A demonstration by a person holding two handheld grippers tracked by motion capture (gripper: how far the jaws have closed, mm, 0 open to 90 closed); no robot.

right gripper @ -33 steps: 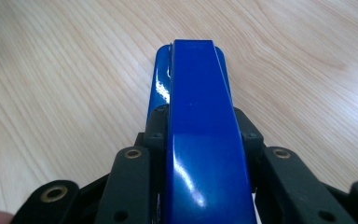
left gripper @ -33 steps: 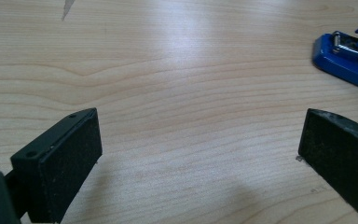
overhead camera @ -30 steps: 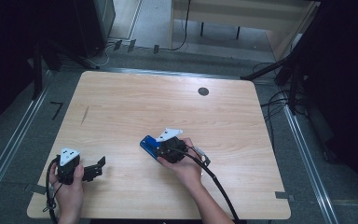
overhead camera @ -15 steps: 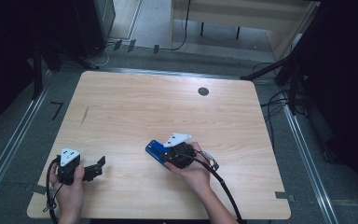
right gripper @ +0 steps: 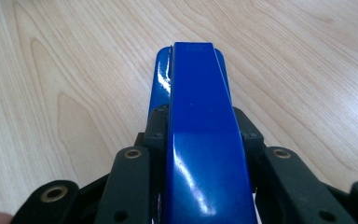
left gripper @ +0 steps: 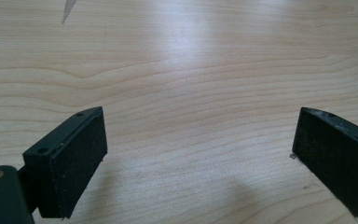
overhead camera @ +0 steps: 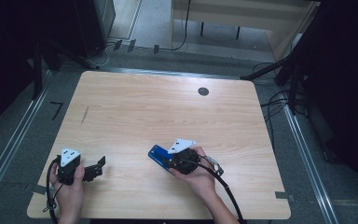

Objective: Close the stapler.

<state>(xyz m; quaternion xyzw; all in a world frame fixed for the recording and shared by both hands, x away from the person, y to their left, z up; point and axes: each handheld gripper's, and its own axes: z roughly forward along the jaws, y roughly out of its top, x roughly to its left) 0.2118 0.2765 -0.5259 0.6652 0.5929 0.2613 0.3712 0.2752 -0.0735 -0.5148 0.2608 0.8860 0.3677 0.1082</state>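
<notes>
A glossy blue stapler [right gripper: 198,121] runs lengthwise between my right gripper's [right gripper: 200,123] black jaws, which press on its two sides. From above, the blue stapler [overhead camera: 158,154] pokes out to the left of the right gripper [overhead camera: 168,161], low over the wooden table [overhead camera: 158,112] in its near middle part. My left gripper [overhead camera: 99,165] rests at the table's near left corner, pointing right. Its jaws stand wide apart with bare wood between the black pads [left gripper: 79,158].
A small dark round grommet [overhead camera: 203,91] sits in the tabletop at the far right. A thin dark scratch [overhead camera: 84,115] marks the wood at the left. Cables [overhead camera: 223,186] trail from the right gripper toward the near edge.
My right gripper has carried the blue stapler a little to the right and toward the near edge. The left gripper has stayed where it was.
</notes>
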